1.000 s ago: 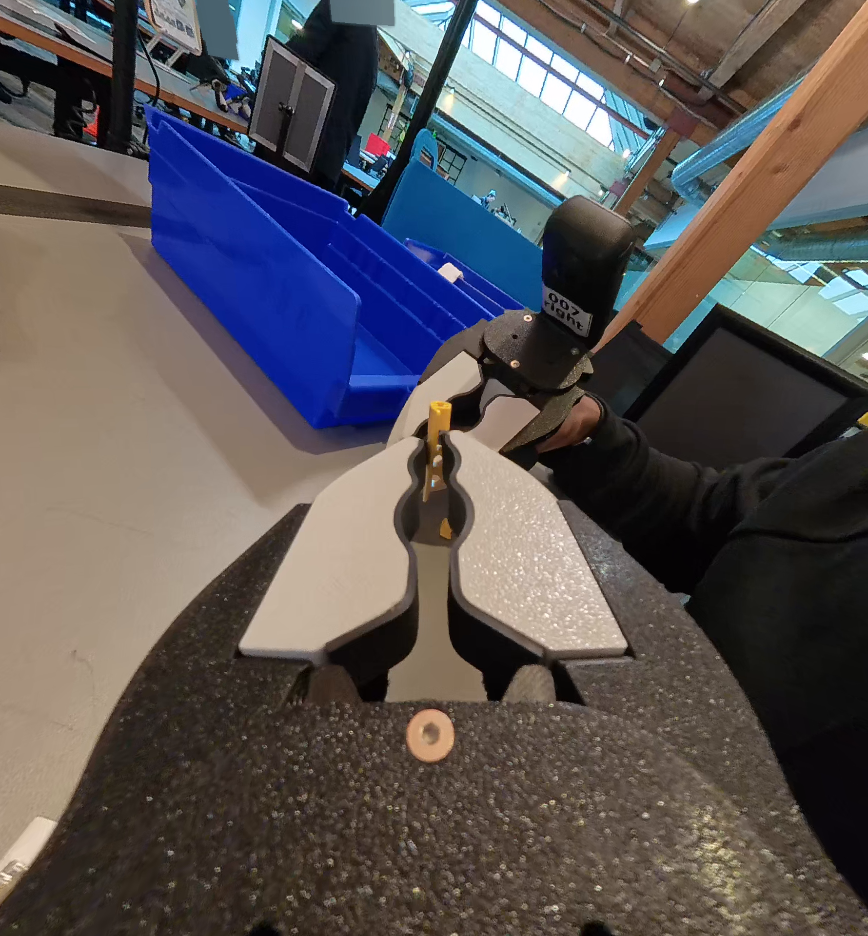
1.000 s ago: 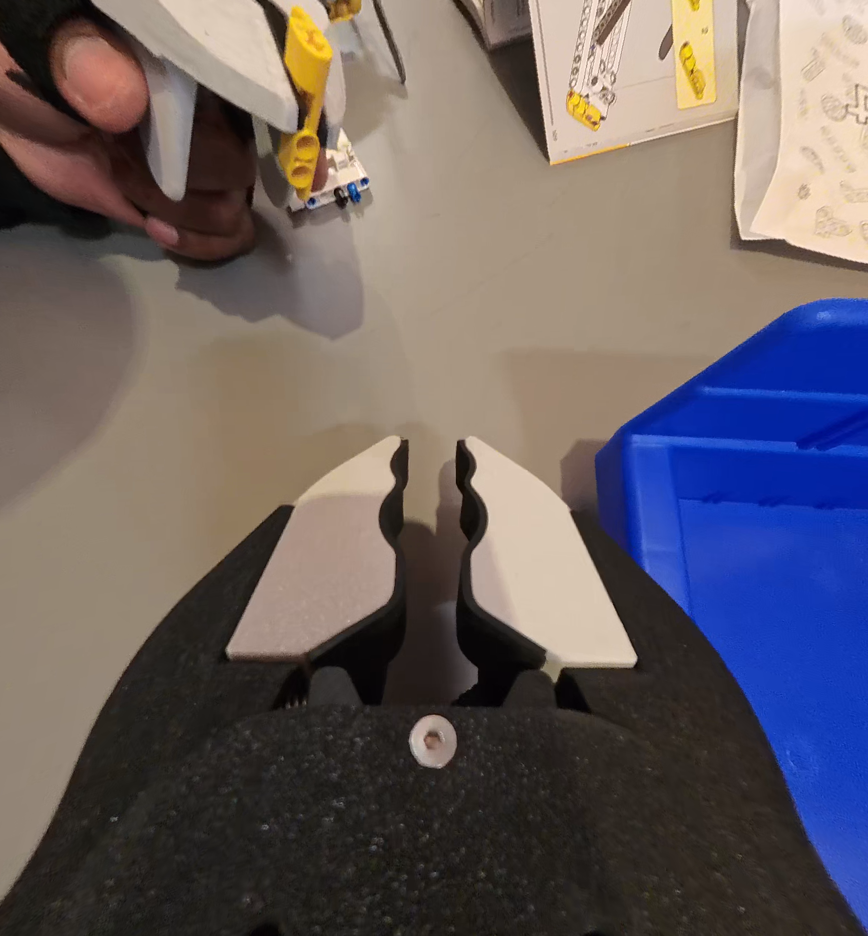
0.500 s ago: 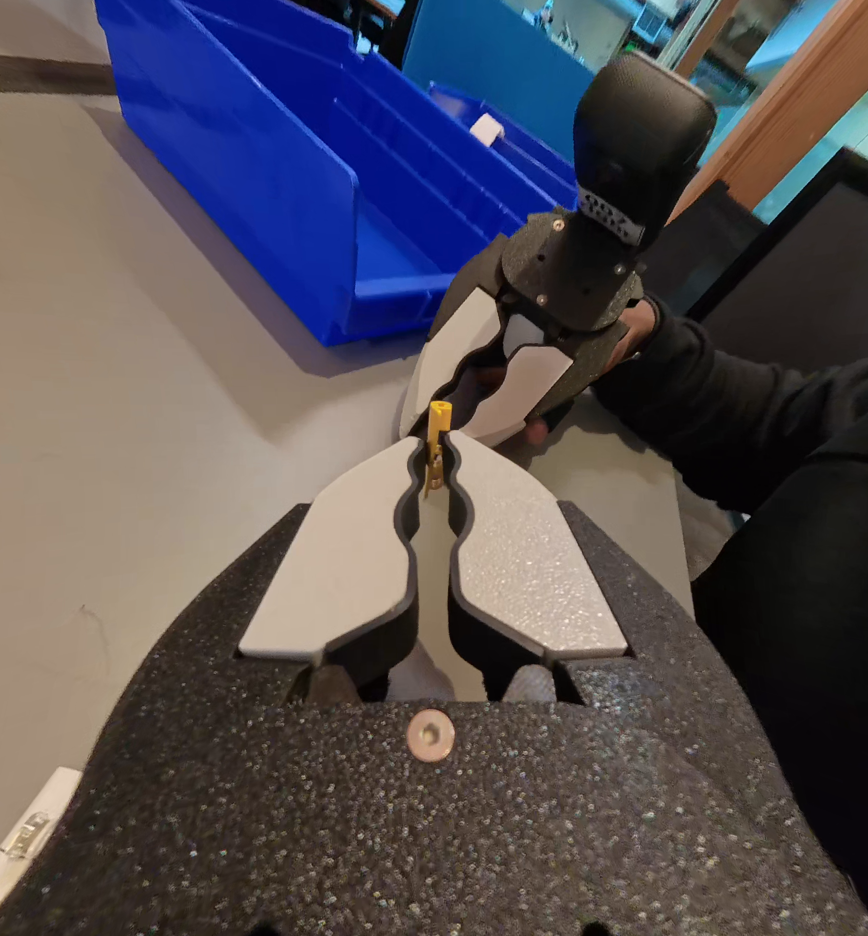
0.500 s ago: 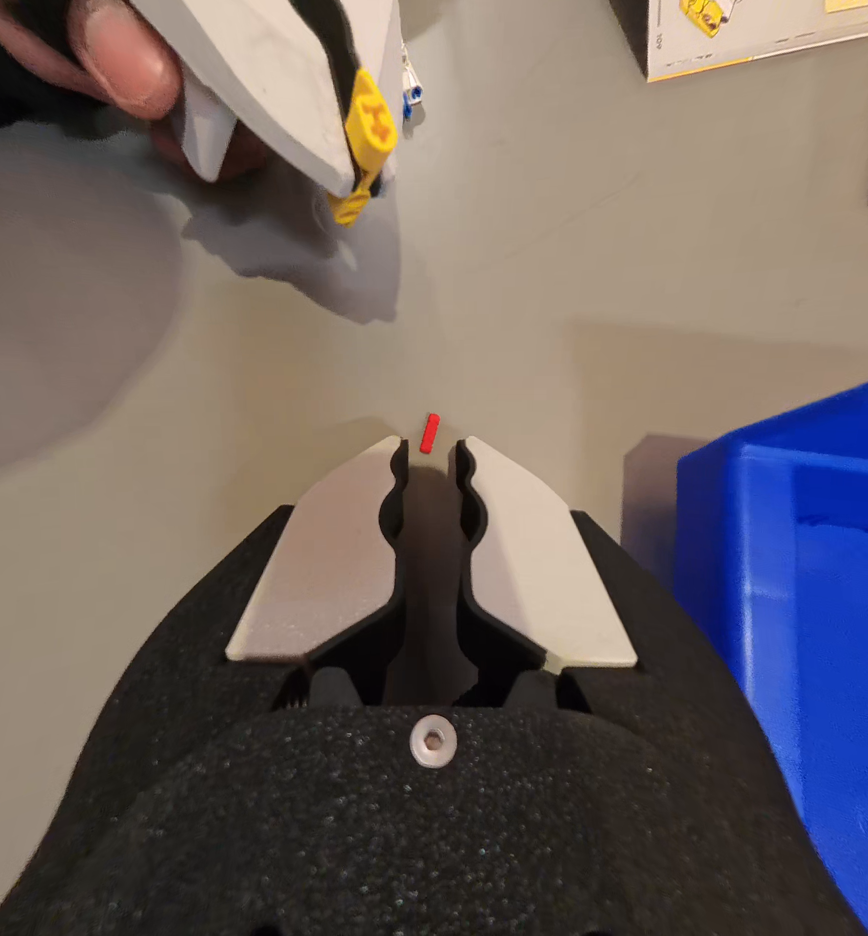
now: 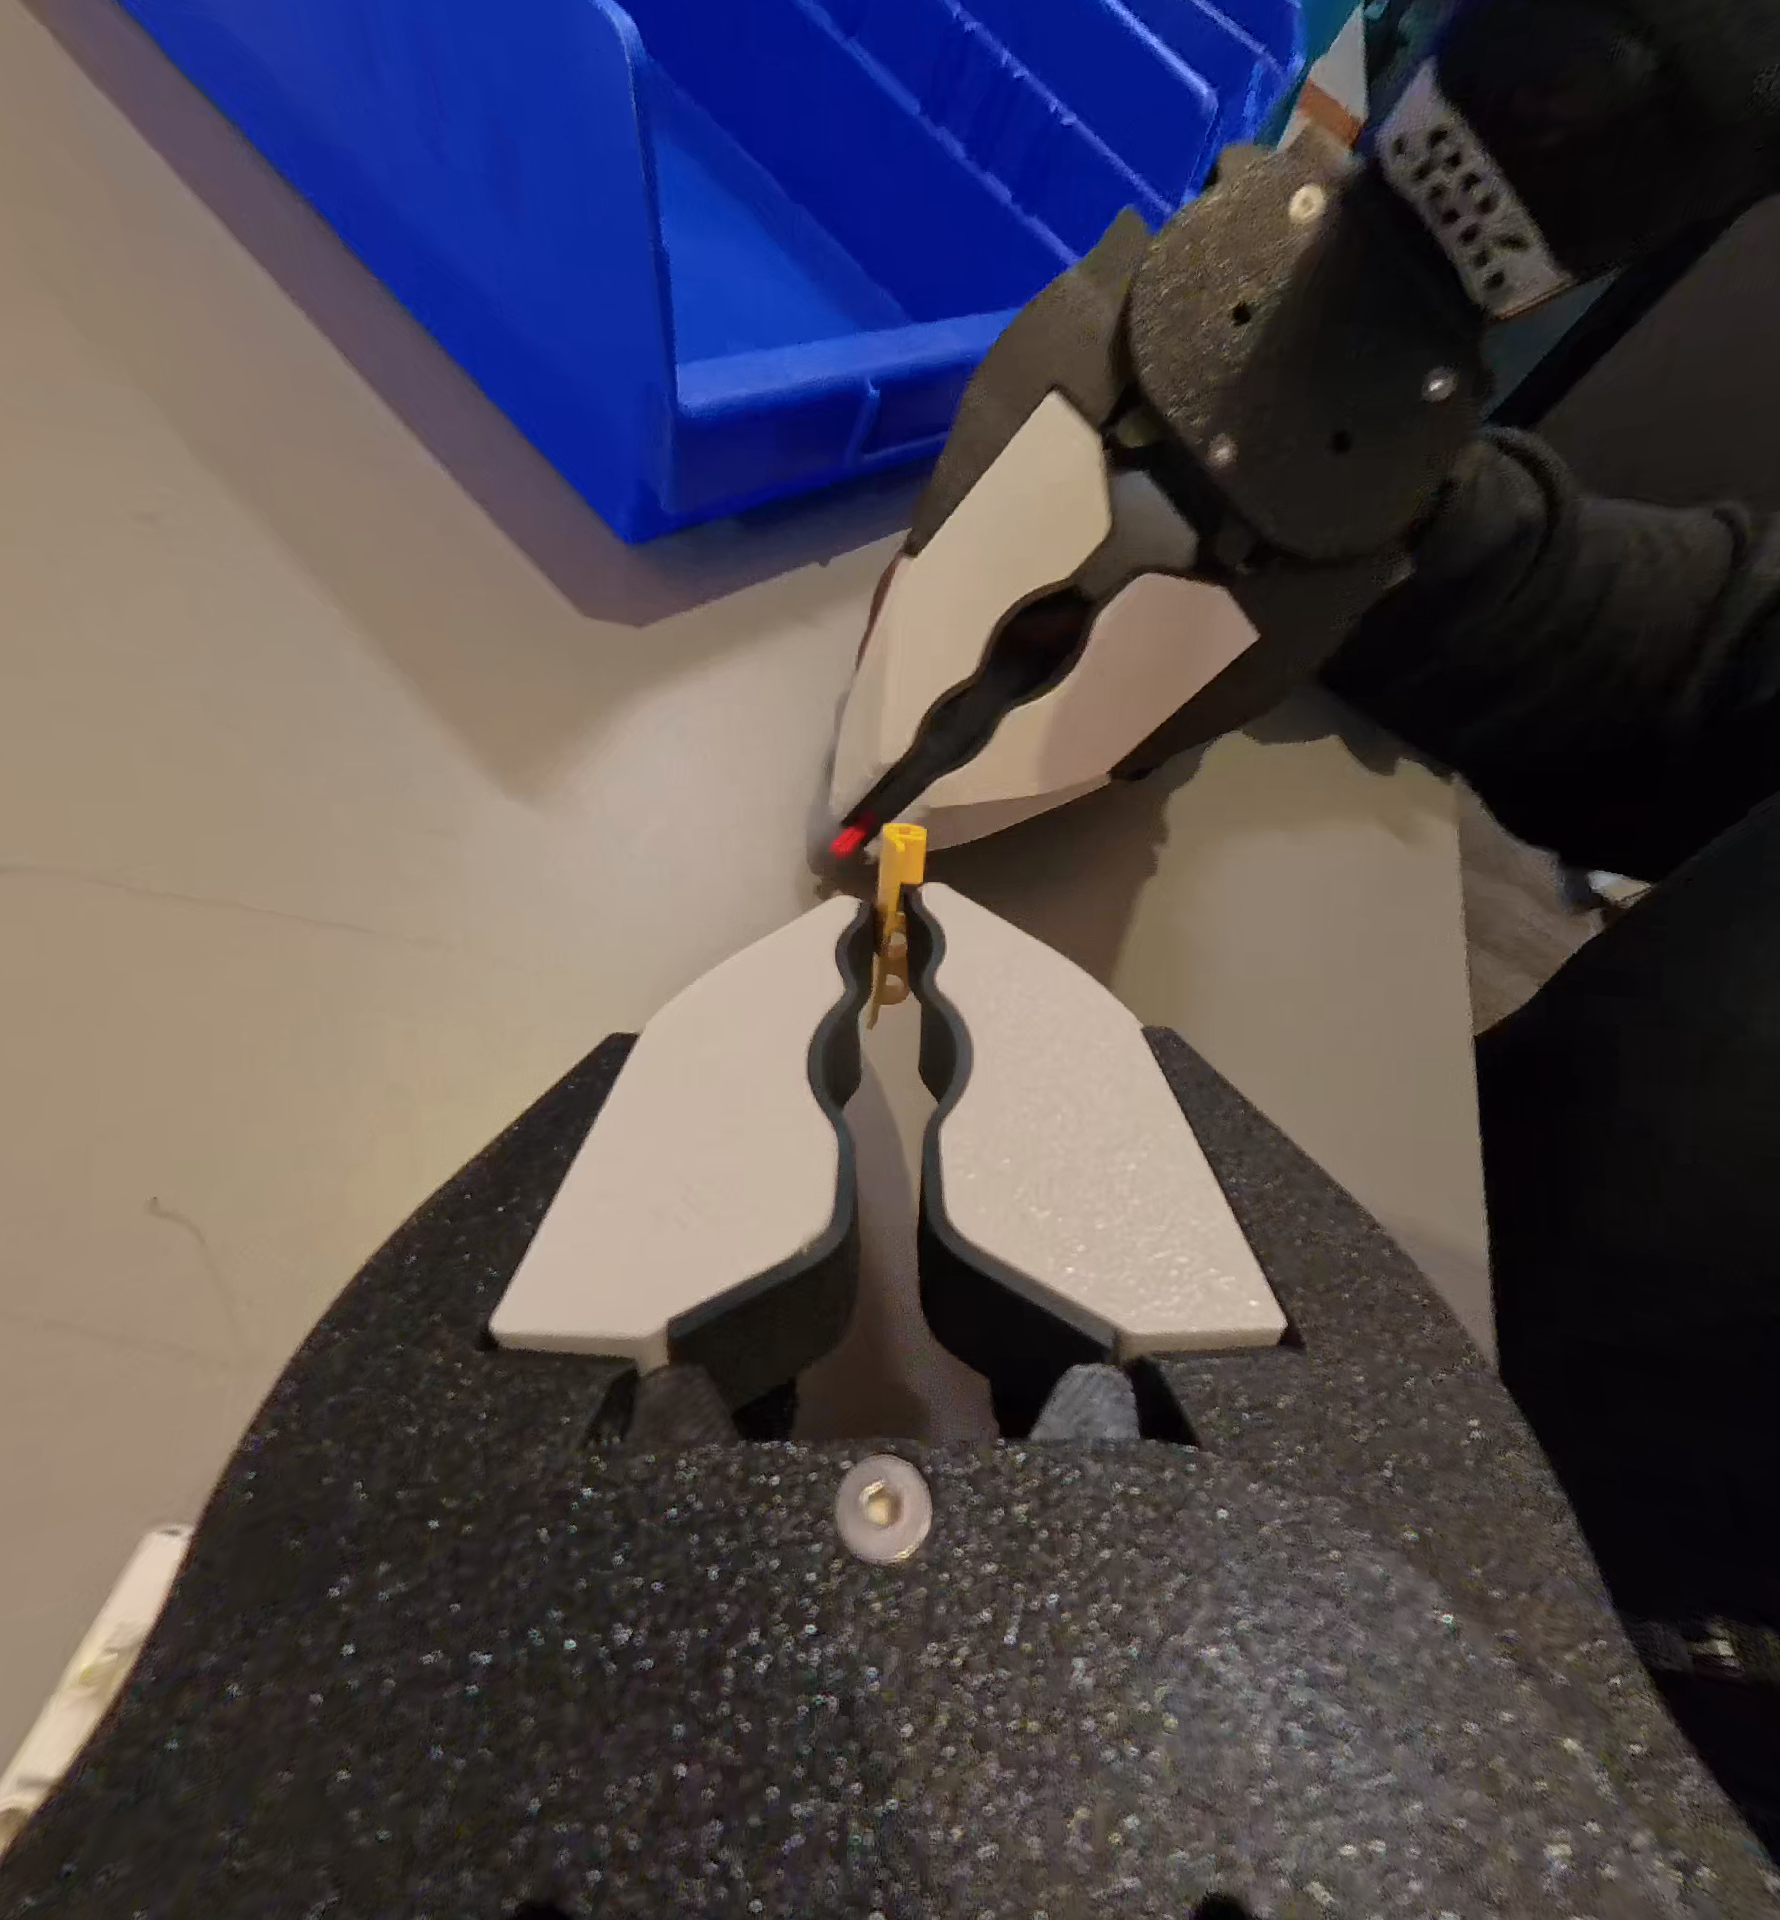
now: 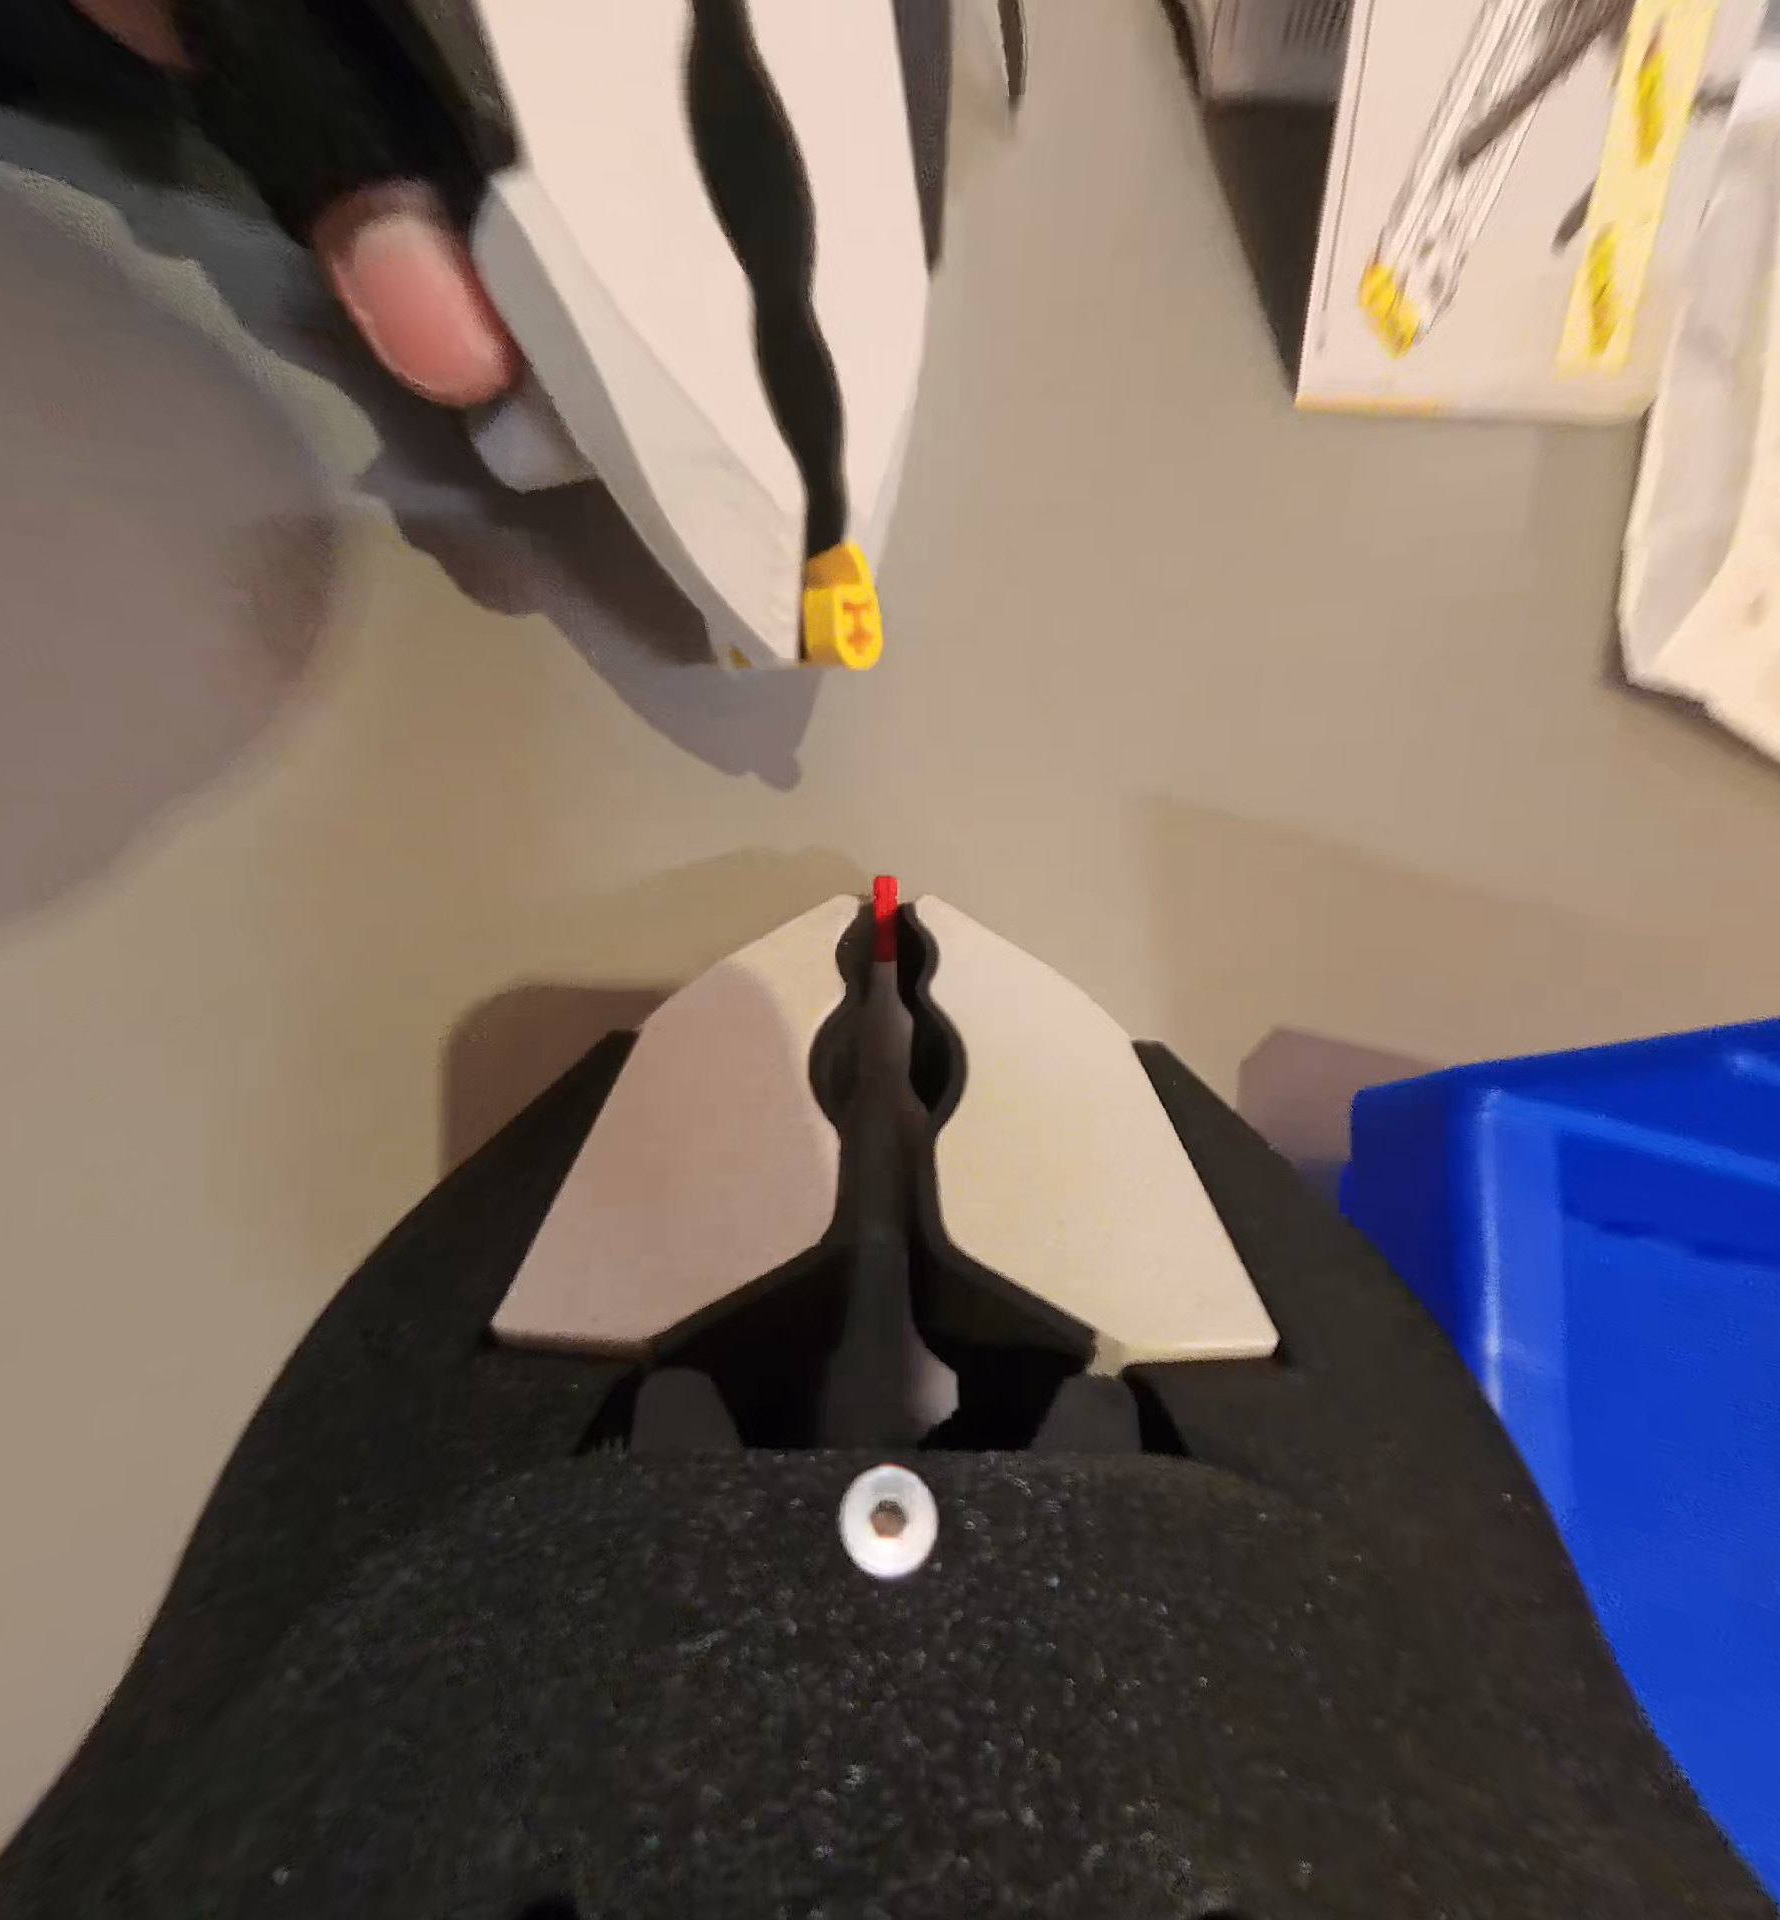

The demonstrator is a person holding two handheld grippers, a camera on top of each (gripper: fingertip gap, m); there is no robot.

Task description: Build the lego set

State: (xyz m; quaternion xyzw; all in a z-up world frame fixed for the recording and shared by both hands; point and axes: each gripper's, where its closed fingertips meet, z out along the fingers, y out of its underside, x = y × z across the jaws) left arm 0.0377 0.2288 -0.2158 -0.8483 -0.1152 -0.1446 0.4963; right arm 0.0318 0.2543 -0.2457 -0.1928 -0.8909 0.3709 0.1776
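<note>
Above the grey tabletop [image 5: 242, 935], two tools tip to tip. Left tool [image 5: 891, 914] nearly closed, pads pinching a slim yellow holed piece [image 5: 896, 862] by its lower part, so that the cross-holed end stands proud of the fingertips and faces outward, exposed rather than buried in the grip. Right tool [image 6: 886, 914] likewise closed down on a tiny red pin [image 6: 884, 904], gripped by its rear half with the front half poking out past the tips; seen from the left wrist, red pin just beside the yellow end, close but apparently not touching. Both pieces held by their tails, free ends turned toward each other and roughly level. Blue bin [image 5: 761, 260] just beyond the right tool, open compartments within near reach. Printed booklet [image 6: 1488, 208] and a white sheet [image 6: 1759, 520] flat on the tabletop farther off, well apart from both tools.
</note>
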